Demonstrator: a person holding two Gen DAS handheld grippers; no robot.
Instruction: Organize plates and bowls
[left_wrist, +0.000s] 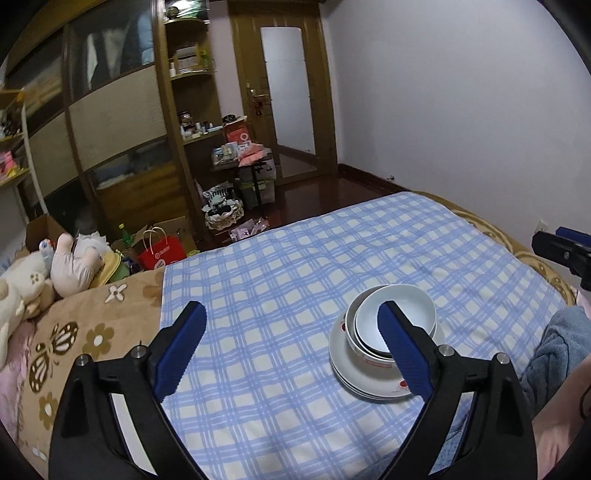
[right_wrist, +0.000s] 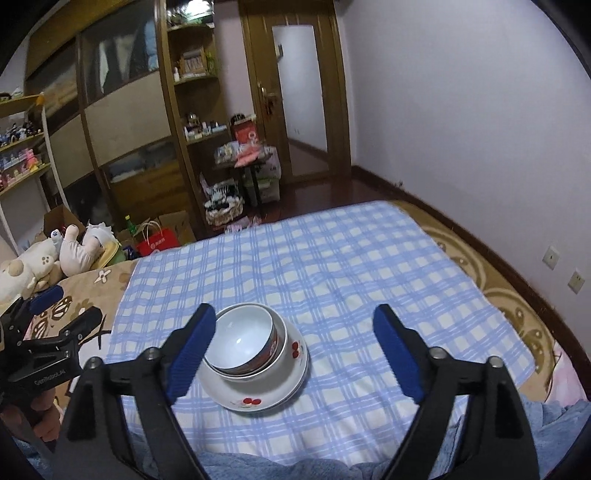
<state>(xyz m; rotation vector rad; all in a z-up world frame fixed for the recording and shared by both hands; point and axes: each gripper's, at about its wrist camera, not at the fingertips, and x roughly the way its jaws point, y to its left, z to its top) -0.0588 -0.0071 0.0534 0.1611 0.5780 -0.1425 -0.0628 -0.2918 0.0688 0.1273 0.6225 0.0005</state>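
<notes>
Left gripper (left_wrist: 291, 354): jaws wide apart, nothing between them. Right gripper (right_wrist: 295, 354): jaws wide apart, nothing between them. Bowls (right_wrist: 245, 338): nested, standing on stacked plates (right_wrist: 258, 400). Plates: resting on the blue checked cloth (right_wrist: 332, 266) over the bed, near both grippers.

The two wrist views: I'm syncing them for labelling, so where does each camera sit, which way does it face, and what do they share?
Left wrist: on the left gripper, facing down across the checked cloth toward the door; open blue fingers and the right gripper at the right edge show.
Right wrist: on the right gripper, same heading; open fingers, the left gripper and a hand at left.
Shared: the stacked bowls on plates, cloth, door.
</notes>
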